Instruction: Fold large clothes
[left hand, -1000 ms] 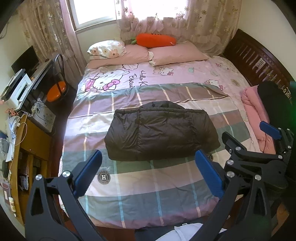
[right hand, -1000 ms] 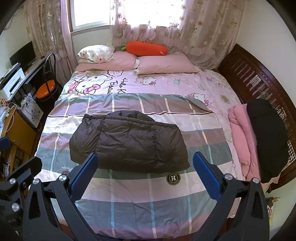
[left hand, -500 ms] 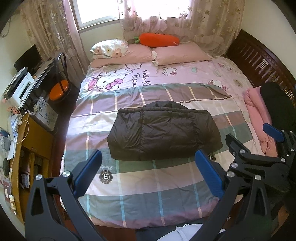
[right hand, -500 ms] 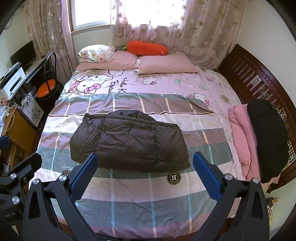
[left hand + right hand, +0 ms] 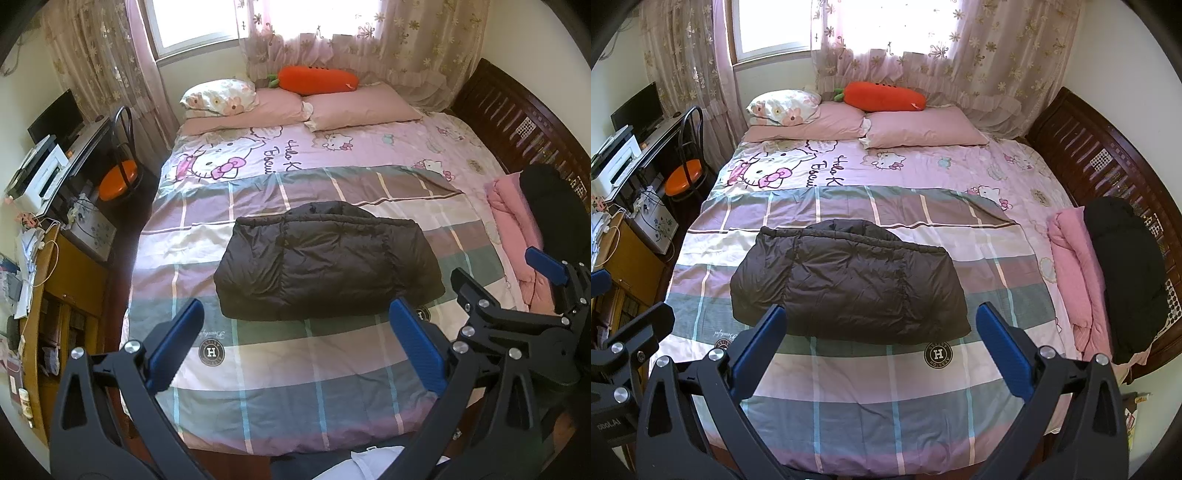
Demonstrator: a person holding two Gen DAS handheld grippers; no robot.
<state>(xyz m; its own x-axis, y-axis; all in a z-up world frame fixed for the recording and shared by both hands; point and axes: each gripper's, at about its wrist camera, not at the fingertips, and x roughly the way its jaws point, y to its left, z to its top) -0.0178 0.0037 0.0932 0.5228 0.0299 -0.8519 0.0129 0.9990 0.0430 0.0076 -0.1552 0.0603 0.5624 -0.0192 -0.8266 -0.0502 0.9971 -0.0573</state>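
Observation:
A dark brown puffer jacket [image 5: 328,266] lies folded into a compact bundle in the middle of the checked bedspread [image 5: 280,373]; it also shows in the right wrist view [image 5: 849,280]. My left gripper [image 5: 295,343] is open and empty, held above the foot of the bed, short of the jacket. My right gripper [image 5: 881,343] is open and empty, beside the left one, also short of the jacket. The right gripper's body shows at the right of the left wrist view [image 5: 517,314].
A folded pink garment [image 5: 1071,273] and a black garment [image 5: 1123,273] lie at the bed's right edge by the dark wooden frame [image 5: 1108,162]. Pillows [image 5: 923,129] and a carrot plush [image 5: 882,96] sit at the head. A desk, chair [image 5: 683,173] and cabinet stand left.
Both grippers have drifted slightly back and up from the bed; the jacket sits a little smaller and farther in view. Jaws stay open.

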